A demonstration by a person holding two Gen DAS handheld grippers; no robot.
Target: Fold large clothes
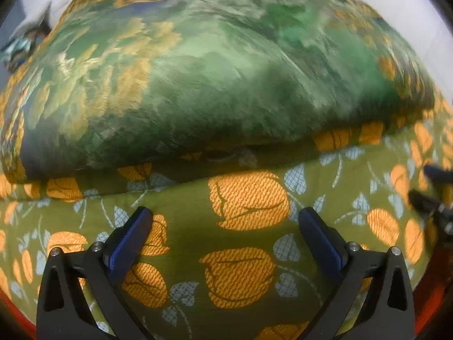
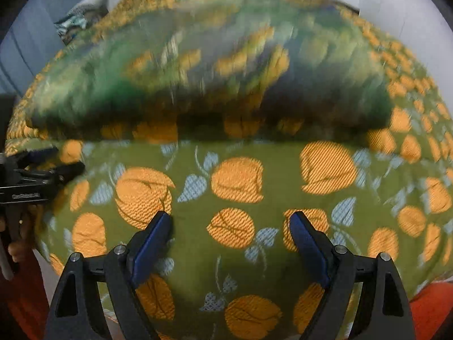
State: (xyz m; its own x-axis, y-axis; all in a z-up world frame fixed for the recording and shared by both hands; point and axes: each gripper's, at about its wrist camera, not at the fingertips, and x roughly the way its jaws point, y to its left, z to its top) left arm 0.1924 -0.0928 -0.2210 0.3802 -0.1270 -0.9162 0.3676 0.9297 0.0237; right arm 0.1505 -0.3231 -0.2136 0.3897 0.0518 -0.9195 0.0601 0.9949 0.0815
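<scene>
A green bedspread [image 1: 325,257] with orange flowers and pale blue leaves covers the bed, a red strip [image 2: 433,303] shows at its near edge, a crumpled blue and white cloth [image 2: 75,21] lies far left, and a pale wall [image 1: 396,2] stands behind.

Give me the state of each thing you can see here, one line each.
Green cloth: folded over, its near edge lying across the surface below.
Olive tulip-print fabric: spread flat under the green cloth.
Left tool: open, nothing between its pads, pointing down at the tulip fabric.
Right tool: open, nothing between its pads, pointing down at the tulip fabric.
</scene>
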